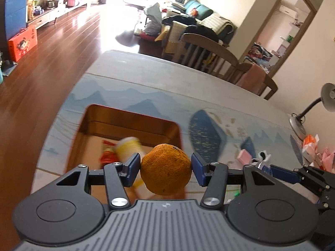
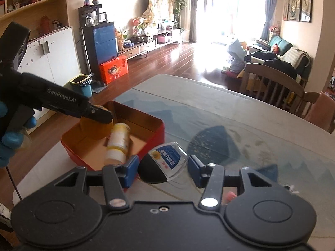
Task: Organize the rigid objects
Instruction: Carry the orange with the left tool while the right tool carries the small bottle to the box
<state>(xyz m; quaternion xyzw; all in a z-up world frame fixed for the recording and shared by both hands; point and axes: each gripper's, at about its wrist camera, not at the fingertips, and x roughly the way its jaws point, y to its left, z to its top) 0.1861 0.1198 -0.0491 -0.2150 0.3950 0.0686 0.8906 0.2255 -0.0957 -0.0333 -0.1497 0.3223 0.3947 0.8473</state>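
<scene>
My left gripper [image 1: 166,166] is shut on an orange [image 1: 166,169], held just above the near edge of a red box [image 1: 134,118] with a brown inside. In the box lie a yellow-and-white bottle [image 1: 129,147] and a red packet [image 1: 107,153]. In the right wrist view my right gripper [image 2: 164,168] is shut on a small clear bottle [image 2: 165,164] with a black cap and a blue-and-white label. It hangs at the red box's [image 2: 159,128] right near corner, where the yellow-and-white bottle [image 2: 118,144] lies. The left gripper [image 2: 100,115] reaches over the box's far left side.
The table [image 1: 167,79] bears a blue mountain-print cloth. At its right end lie a pink packet [image 1: 244,156], a small white item [image 1: 264,155], orange-and-white wrappers [image 1: 312,146] and a desk lamp [image 1: 326,98]. Wooden chairs [image 2: 272,83] stand along the far side. A gloved hand [image 2: 12,138] holds the left gripper.
</scene>
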